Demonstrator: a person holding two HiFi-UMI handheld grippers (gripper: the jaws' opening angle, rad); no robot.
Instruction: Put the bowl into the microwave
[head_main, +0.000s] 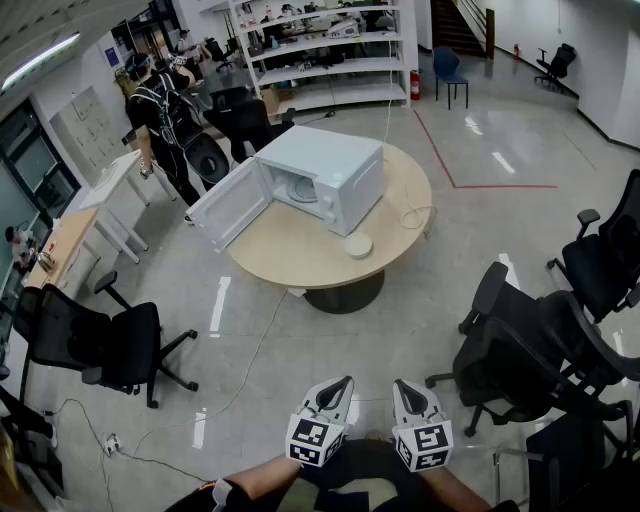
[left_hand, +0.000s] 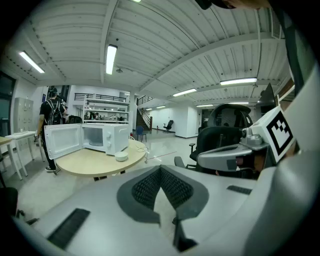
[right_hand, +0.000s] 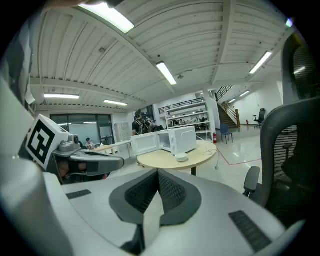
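One bowl on the round table, outside the one microwave; two grippers closed and empty, well short of the table.

Observed: one round table (head_main: 285, 258) carrying one white microwave (head_main: 335, 168), its door (head_main: 228, 206) swung fully open toward the table's left edge. One white bowl (head_main: 358, 246) stands upright on the tabletop just in front of the microwave's right corner, near the table's front edge. Left gripper (head_main: 345, 381) and right gripper (head_main: 398, 384) are held side by side, well apart from the table on its near side; each has its jaws pressed together with nothing between them. One black office chair (head_main: 112, 346) stands left of the table. One person (head_main: 160, 112) stands beyond the table's far left side.
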